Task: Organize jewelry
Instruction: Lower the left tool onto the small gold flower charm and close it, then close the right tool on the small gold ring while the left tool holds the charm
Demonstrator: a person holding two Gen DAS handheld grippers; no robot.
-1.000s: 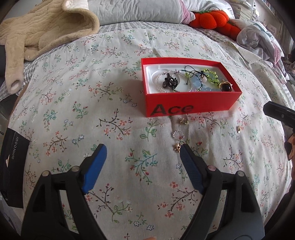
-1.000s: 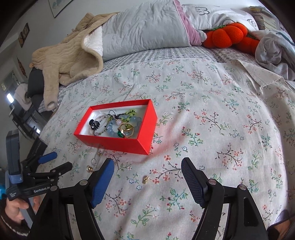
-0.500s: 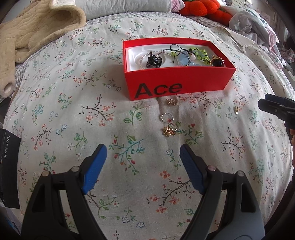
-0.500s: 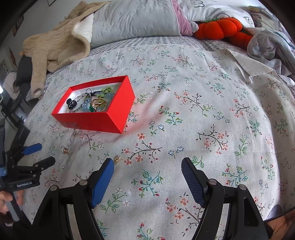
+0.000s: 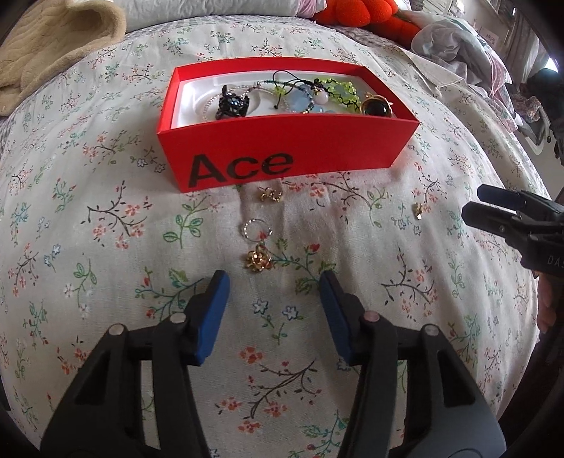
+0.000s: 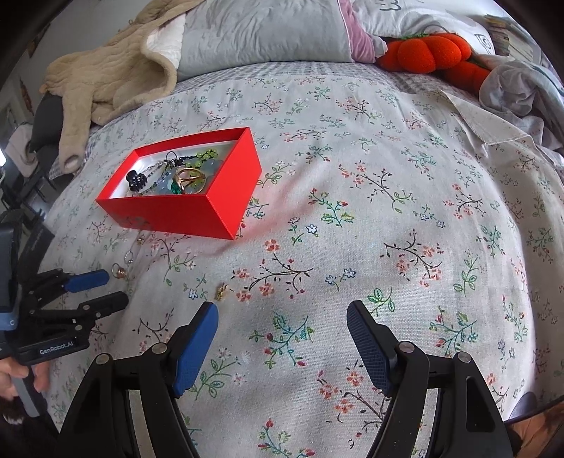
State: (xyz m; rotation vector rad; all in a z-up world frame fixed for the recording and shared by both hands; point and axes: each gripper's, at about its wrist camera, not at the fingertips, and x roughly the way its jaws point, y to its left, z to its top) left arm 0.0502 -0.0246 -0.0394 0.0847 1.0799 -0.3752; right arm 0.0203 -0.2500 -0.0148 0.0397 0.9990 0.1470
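Observation:
A red "Ace" box [image 5: 282, 155] [image 6: 176, 211] sits on the floral bedspread and holds bracelets, a black clip and a gold ring. Loose pieces lie in front of it: a gold flower earring [image 5: 258, 261], a silver ring [image 5: 256, 228], a small gold piece [image 5: 270, 194] and a gold stud [image 5: 418, 209] [image 6: 221, 292]. My left gripper [image 5: 275, 282] is open and empty, just short of the flower earring. My right gripper [image 6: 282, 315] is open and empty; the stud lies just beyond its left fingertip. The left gripper shows in the right wrist view [image 6: 100, 289].
A beige blanket [image 6: 105, 70] and grey pillow [image 6: 261, 31] lie at the bed's head. Orange plush pumpkins [image 6: 430, 53] and crumpled clothing [image 6: 521, 88] are at the far right. The right gripper's fingertips [image 5: 493, 208] enter the left wrist view at the right edge.
My left gripper has moved forward toward the box and the flower earring, and its jaws have narrowed somewhat. My right gripper has moved forward and down toward the gold stud.

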